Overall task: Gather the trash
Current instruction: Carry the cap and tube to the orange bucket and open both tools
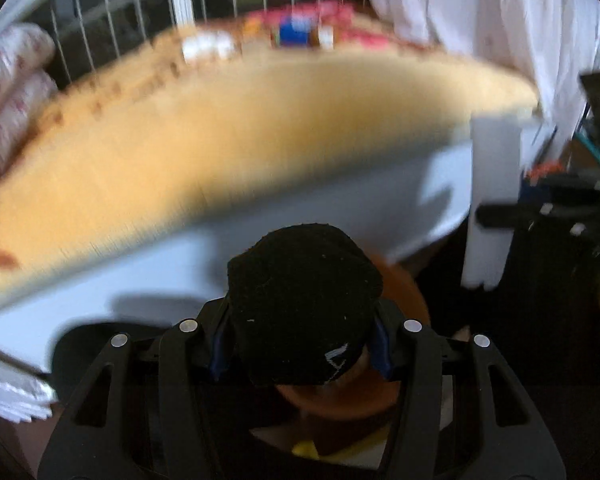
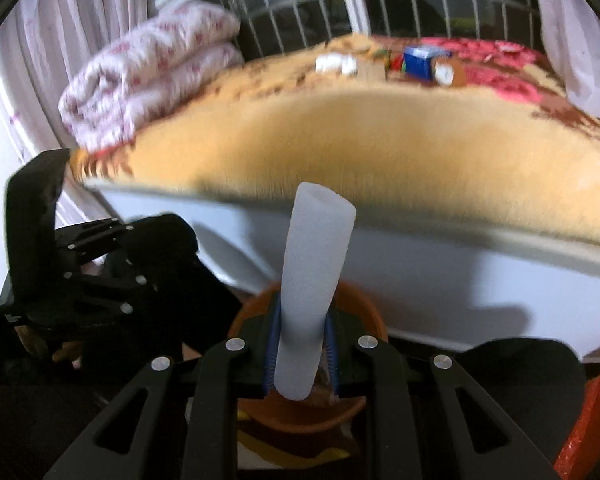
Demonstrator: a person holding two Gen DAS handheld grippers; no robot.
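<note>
The left tongs (image 1: 302,344) are clamping a black sock (image 1: 304,300) about half open, the bundle filling the gap between the pads, and the right tongs (image 2: 300,356) are pinching a white tube (image 2: 314,276) near its lower end, nearly closed around it. Both are hanging over an orange bin (image 2: 364,312) that is sitting on the floor just in front of the bed (image 2: 340,140), so the drop seems to be the step in hand. The tube is standing tall and leaning toward the bed, held only at its base; if the right tongs are letting go while tilted like this, it is likely tipping over the bin's rim instead of falling inside. The sock is bulging well past the pads and may be snagging on them, dragging back out as the left tongs are lifting. The two tools are also crowding the same opening, with the left one showing close beside the bin in the right view, so a bump could be knocking the light bin sideways. More clutter (image 2: 424,64) is lying on the far side of the bed, still to be collected.
</note>
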